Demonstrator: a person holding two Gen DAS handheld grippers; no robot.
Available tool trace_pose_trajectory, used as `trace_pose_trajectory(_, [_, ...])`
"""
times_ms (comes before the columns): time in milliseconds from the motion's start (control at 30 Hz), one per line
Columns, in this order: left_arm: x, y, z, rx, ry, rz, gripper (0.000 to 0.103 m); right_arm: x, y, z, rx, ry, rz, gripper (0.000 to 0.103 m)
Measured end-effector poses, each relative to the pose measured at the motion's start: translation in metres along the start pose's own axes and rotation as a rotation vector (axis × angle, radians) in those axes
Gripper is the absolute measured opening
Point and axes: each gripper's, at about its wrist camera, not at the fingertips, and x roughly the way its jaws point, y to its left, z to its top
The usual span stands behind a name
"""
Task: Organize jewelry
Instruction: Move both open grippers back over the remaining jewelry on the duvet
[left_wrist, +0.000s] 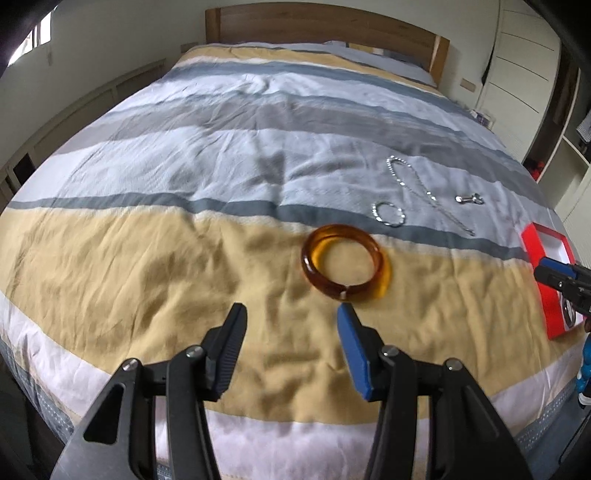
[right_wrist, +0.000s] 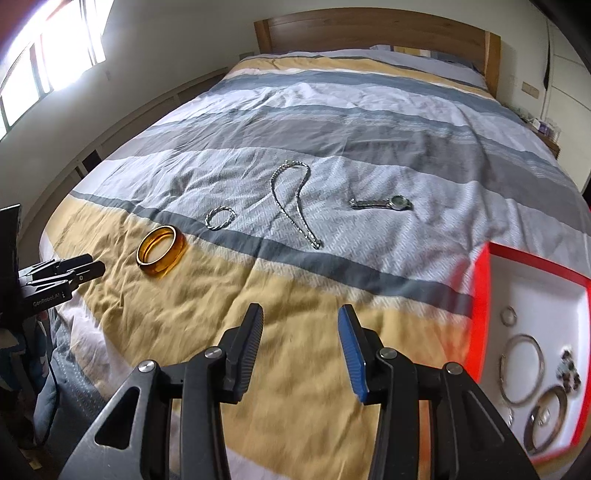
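Two views, left wrist first. Left gripper (left_wrist: 291, 314) partly open, nothing between its fingers (left_wrist: 232, 347), one black and one blue. One amber bangle (left_wrist: 345, 264) flat on the yellow stripe of the bedspread (left_wrist: 147, 258), just ahead of the blue finger and slightly right of the gap. One small twisted silver bracelet (left_wrist: 388, 213) beyond the bangle, near it but apart. One silver chain (left_wrist: 413, 188) farther ahead and right, laid in a long loop. One watch (left_wrist: 469, 200) right of the chain. One red tray (left_wrist: 543, 295) far right of the fingers, partly covered by the right gripper (left_wrist: 550, 273).

Right wrist next. Right gripper (right_wrist: 301, 314) also partly open and empty, over the yellow stripe of the bedspread (right_wrist: 295, 369). Ahead of the fingers (right_wrist: 247, 339), four loose pieces: bangle (right_wrist: 160, 254) far left, bracelet (right_wrist: 220, 218) left, chain (right_wrist: 291, 199) straight ahead, watch (right_wrist: 384, 203) ahead and right. Tray (right_wrist: 480, 295) close on the right, white inside, with at least three rings or bangles and one dark beaded piece, blurred. Left gripper (right_wrist: 88, 267) at far left, near the bangle, not touching it.
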Motion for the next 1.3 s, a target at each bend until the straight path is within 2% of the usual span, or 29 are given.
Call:
trace_pose_trajectory(300, [0.013,-0.009,0.018,-0.022,0.023,-0.022,0.049,0.022,-0.012,0.012,0.011,0.001,0.032,0.042])
trace_pose_trajectory(633, [-0.026,0.003,0.062,0.072,-0.057,0.079,0.049,0.004,-0.019,0.015,0.033,-0.041,0.047,0.042])
trace_pose_trajectory(767, [-0.035,0.012,0.069,0.104,-0.069,0.095,0.049,-0.001,-0.016,0.018,0.03,-0.054,0.051,0.044])
trace_pose_trajectory(900, [-0.025,0.016,0.063,0.085,-0.046,0.066,0.049,0.003,-0.012,0.019,0.028,-0.045,0.052,0.044])
trace_pose_trajectory(1100, [0.012,0.01,0.047,0.071,0.014,0.001,0.049,0.02,-0.002,0.023,0.015,-0.015,0.053,0.044])
trace_pose_trajectory(1300, [0.036,0.005,0.048,0.074,0.035,-0.04,0.049,0.042,0.005,0.031,0.007,0.008,0.054,0.044])
